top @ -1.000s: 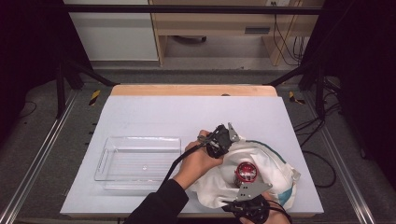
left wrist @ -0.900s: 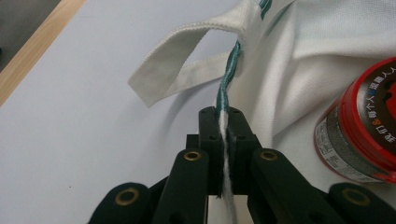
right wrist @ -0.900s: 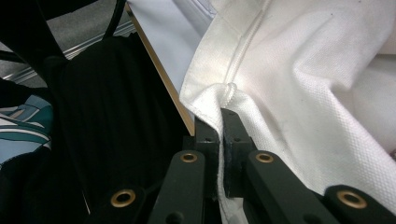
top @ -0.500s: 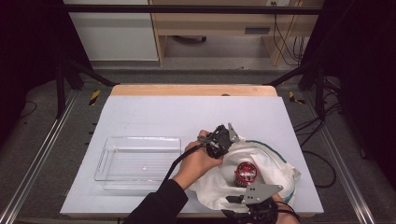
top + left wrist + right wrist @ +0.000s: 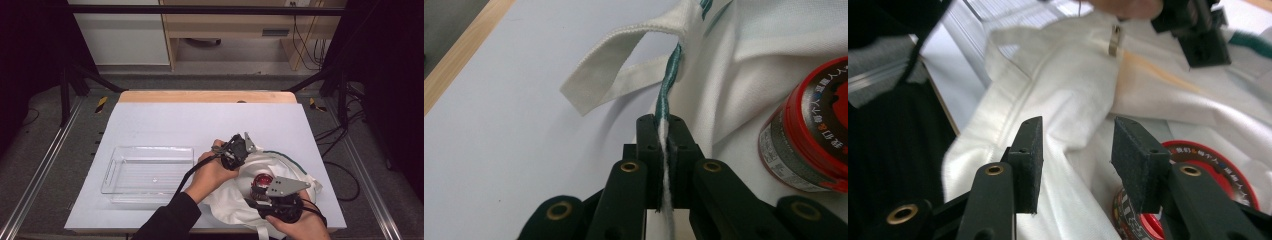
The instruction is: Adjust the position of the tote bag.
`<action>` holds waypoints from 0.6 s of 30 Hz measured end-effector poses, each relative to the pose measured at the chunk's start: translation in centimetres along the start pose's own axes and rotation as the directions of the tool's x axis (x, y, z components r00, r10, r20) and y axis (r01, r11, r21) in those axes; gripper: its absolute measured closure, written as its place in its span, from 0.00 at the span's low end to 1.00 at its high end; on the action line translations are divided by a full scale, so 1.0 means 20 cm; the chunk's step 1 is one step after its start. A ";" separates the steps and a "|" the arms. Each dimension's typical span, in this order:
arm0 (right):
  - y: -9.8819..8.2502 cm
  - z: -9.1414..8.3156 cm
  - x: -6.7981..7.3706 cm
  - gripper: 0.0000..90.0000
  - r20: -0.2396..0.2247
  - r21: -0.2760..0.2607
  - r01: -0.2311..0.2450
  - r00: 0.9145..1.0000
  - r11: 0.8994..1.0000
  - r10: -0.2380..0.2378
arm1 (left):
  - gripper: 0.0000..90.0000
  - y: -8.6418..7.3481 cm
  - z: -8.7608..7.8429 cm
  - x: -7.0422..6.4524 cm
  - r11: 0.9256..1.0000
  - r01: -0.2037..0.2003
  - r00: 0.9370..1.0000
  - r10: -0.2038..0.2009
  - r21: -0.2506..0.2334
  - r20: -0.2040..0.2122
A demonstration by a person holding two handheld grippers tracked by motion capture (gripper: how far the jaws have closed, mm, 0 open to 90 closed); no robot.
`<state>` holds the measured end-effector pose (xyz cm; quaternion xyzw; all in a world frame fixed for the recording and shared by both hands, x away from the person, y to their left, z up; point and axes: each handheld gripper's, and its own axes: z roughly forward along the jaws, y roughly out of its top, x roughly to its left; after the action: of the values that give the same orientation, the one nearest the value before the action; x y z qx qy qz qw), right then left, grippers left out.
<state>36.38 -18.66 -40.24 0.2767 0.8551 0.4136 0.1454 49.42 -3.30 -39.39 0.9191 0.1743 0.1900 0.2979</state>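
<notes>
White cloth bag [image 5: 287, 172] cradles a red-lidded jar [image 5: 260, 183]. Left gripper [image 5: 663, 131] jaws pinch its green-trimmed rim; right gripper [image 5: 1075, 155] jaws gape beside the jar.

A clear plastic tray [image 5: 147, 172] is seen lying empty on the left part of the white bench [image 5: 175, 125], well apart from the cloth. A bare wooden strip [image 5: 205, 96] is shown along the far edge of the bench. Beyond it, grey floor [image 5: 225, 80], a pale cabinet [image 5: 120, 35] and hanging cables [image 5: 305, 37] are visible.
</notes>
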 end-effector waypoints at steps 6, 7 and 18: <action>-0.02 0.06 0.01 0.64 0.005 0.042 0.010 1.000 0.999 -0.010 | 0.97 0.00 0.00 -0.01 1.000 -0.001 1.000 0.001 0.000 0.006; -0.03 0.06 0.01 0.64 0.004 0.044 0.011 1.000 0.999 -0.011 | 0.97 0.00 0.00 -0.01 1.000 -0.006 1.000 0.006 0.005 0.004; -0.07 0.10 0.01 0.62 0.003 0.081 0.019 1.000 0.997 -0.020 | 0.95 -0.02 0.00 -0.02 1.000 -0.001 1.000 0.001 0.001 0.019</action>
<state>36.70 -17.94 -42.55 0.2749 0.8736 0.3766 0.1399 49.11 -3.23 -39.71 0.9211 0.1710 0.1812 0.2990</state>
